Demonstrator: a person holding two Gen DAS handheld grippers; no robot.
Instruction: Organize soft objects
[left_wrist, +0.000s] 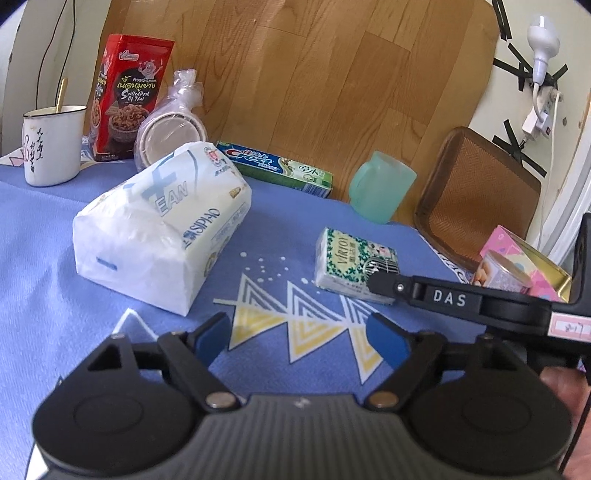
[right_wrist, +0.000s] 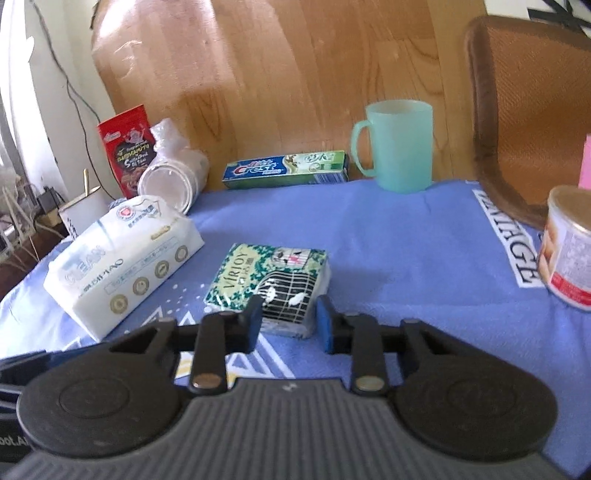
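A large white tissue pack (left_wrist: 159, 236) (right_wrist: 122, 258) lies on the blue cloth (left_wrist: 55, 258) at the left. To its right lies a small green-patterned Virioy tissue pack (left_wrist: 351, 266) (right_wrist: 266, 273). My right gripper (right_wrist: 290, 323) has its blue pads pressed on both sides of the small pack's near end. One of its fingers (left_wrist: 384, 282) reaches that pack from the right in the left wrist view. My left gripper (left_wrist: 301, 339) stands open over the cloth's triangle print, nothing between its fingers, just in front of the large pack.
Along the back stand a white enamel mug (left_wrist: 51, 144), a red snack bag (left_wrist: 129, 99), bagged paper bowls (left_wrist: 170, 133), a Crest toothpaste box (left_wrist: 273, 166) and a green mug (left_wrist: 382, 186). A can (right_wrist: 569, 247), a pink box (left_wrist: 524, 254) and a chair (left_wrist: 476, 192) are at the right.
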